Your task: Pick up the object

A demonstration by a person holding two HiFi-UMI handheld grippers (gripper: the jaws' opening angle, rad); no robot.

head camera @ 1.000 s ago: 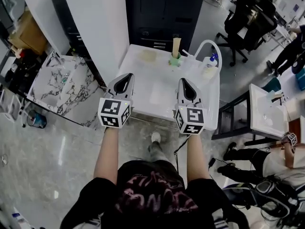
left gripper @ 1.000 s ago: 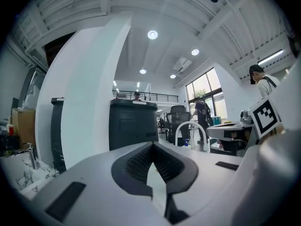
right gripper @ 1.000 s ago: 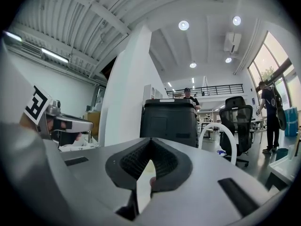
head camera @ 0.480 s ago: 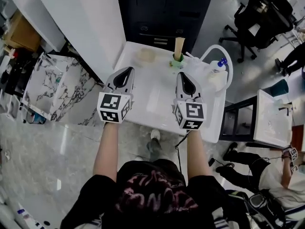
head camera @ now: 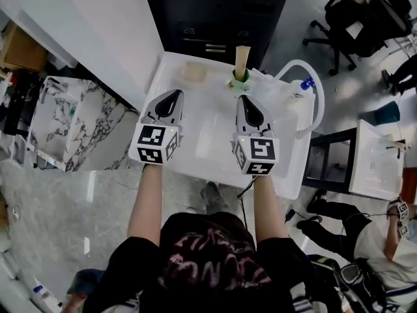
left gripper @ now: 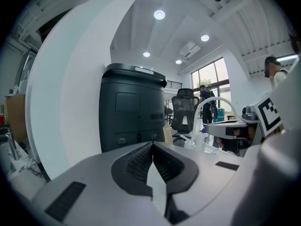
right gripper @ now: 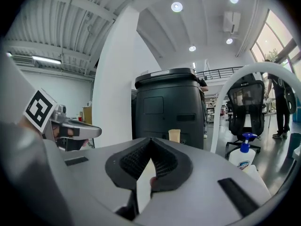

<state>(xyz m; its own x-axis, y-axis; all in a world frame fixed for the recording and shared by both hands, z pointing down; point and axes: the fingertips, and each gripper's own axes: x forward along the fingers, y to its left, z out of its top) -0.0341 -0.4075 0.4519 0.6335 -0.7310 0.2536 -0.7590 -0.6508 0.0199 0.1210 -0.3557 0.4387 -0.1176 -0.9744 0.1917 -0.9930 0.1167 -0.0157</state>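
On the white table (head camera: 208, 132), at its far edge, a tan cup (head camera: 242, 56) stands upright in a green base (head camera: 238, 82); it also shows as the tan cup (right gripper: 174, 135) straight ahead of the right jaws. A pale round object (head camera: 193, 72) lies to its left. My left gripper (head camera: 173, 97) hovers over the table's left part, shut and empty, as the left gripper (left gripper: 152, 144) shows close up. My right gripper (head camera: 245, 102) is held level beside it, short of the cup, and the right gripper (right gripper: 150, 140) is shut with nothing between the pads.
A pump bottle (head camera: 301, 88) with a blue top and a white tube arc (head camera: 317, 87) stand at the table's far right. A black cabinet (head camera: 215, 12) is behind the table, a marble slab (head camera: 71, 119) to the left, a small white table (head camera: 371, 162) to the right.
Both grippers have moved forward, further over the table and nearer the cup. Both stay shut.
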